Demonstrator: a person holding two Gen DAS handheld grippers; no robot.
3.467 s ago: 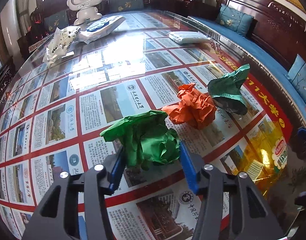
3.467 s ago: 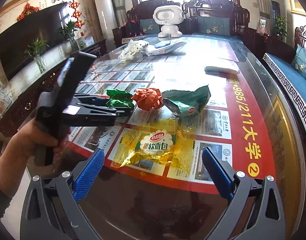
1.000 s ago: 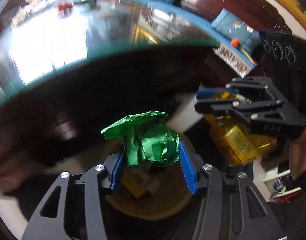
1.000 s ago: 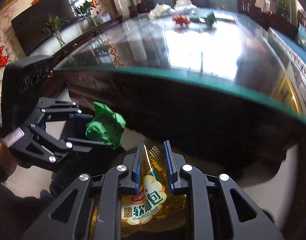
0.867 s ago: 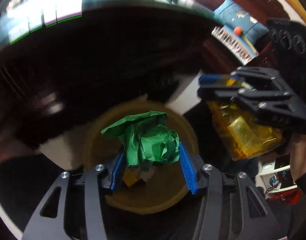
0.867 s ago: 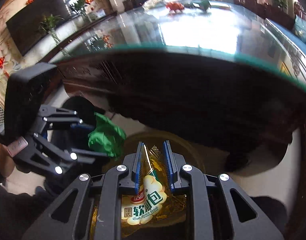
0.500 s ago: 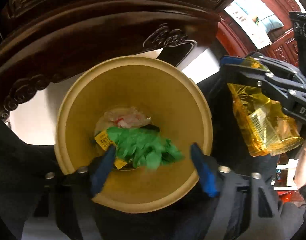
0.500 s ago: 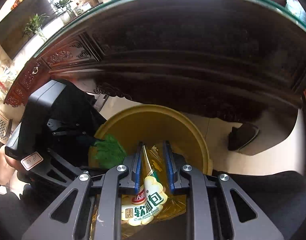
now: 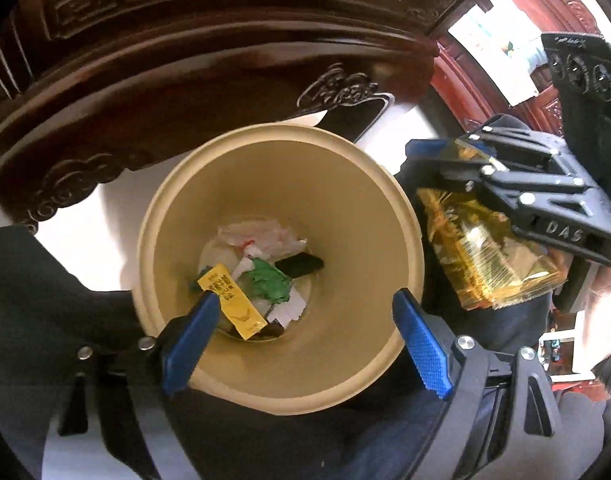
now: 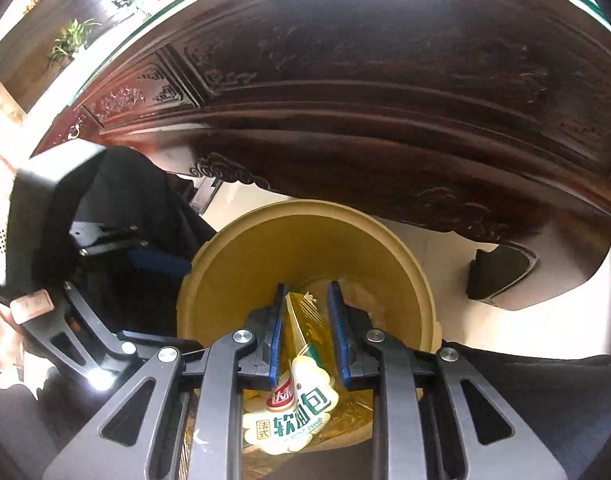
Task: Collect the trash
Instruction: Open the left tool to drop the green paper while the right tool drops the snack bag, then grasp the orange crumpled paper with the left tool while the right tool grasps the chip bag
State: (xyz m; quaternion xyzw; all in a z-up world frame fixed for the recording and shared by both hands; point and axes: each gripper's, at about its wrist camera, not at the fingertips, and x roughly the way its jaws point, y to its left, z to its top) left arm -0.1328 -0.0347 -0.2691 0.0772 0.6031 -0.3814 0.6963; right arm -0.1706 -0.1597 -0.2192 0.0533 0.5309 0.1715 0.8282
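A tan waste bin (image 9: 265, 136) stands on the floor below the table edge. The green crumpled paper (image 9: 267, 280) lies at its bottom among other trash. My left gripper (image 9: 305, 336) hangs over the bin's near rim, its jaws opening wide with nothing between them. My right gripper (image 9: 445, 164) is beside the bin's right rim with a yellow bread wrapper (image 9: 493, 256) hanging from it. In the right wrist view the right gripper (image 10: 307, 320) is over the bin (image 10: 305, 208). Its jaws are opening a little, the wrapper (image 10: 293, 412) still caught between them.
The carved dark wooden table apron (image 9: 185, 60) overhangs the bin's far side. In the bin lie a yellow packet (image 9: 233, 300), white plastic (image 9: 261, 234) and a black piece (image 9: 301, 264). White floor (image 9: 105, 220) surrounds it. A person's dark trousers (image 9: 45, 280) are close on the near side.
Both grippers came down from table height to just over the bin. The left gripper opened and the green paper fell in. The right gripper's jaws parted slightly around the wrapper.
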